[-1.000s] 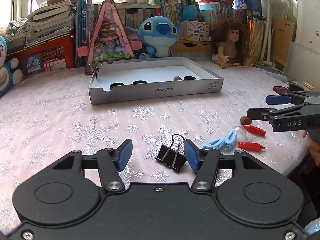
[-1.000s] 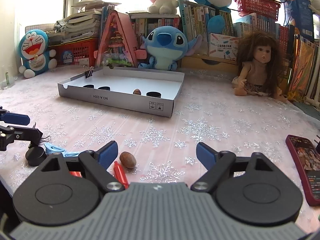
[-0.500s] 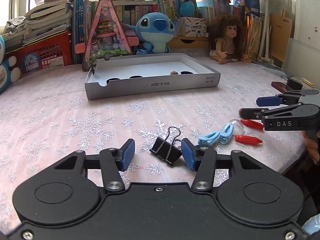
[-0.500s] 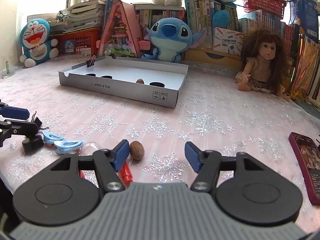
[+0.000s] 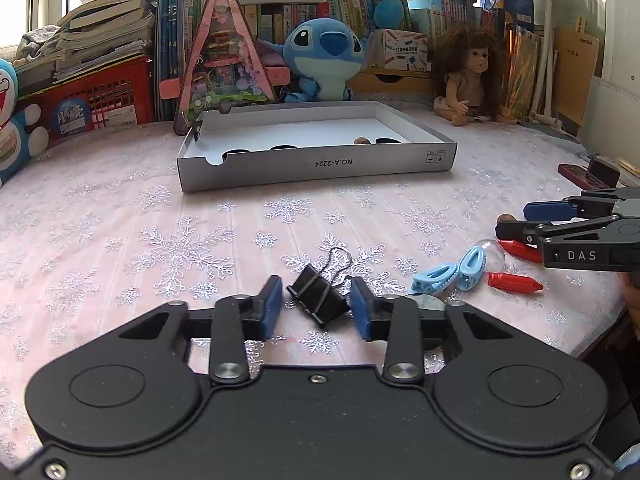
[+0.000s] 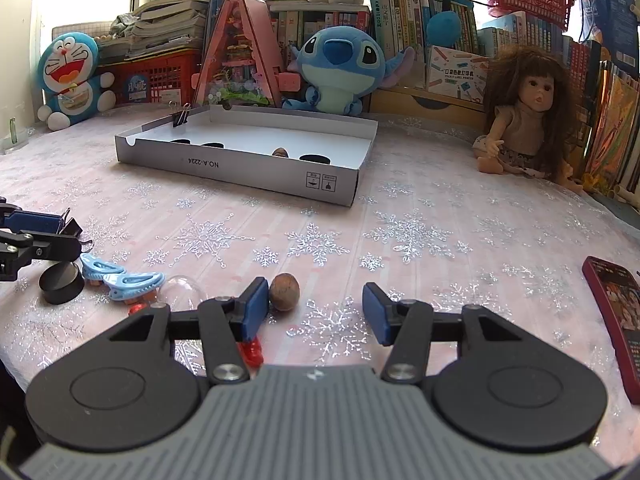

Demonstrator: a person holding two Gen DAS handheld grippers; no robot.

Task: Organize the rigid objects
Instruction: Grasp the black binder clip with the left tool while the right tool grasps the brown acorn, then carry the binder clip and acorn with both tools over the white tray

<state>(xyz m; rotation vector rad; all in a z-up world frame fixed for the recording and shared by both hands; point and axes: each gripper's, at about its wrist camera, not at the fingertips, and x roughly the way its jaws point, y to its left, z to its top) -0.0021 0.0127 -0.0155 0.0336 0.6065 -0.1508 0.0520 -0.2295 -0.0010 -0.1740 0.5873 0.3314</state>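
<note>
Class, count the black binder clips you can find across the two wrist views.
2. One binder clip lies on the tablecloth between the left gripper fingers, whose jaws are closing. Another binder clip is clipped onto the tray's far-left wall. Others may be hidden.

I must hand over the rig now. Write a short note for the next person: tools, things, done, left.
Left tool: closing around the black binder clip on the cloth, not yet gripping.
Right tool: closing, the nut beside its left pad, not gripped.
Done: one nut lies in the grey tray; a clip sits on its rim.
Left: blue clips, red pieces, black puck.
</note>
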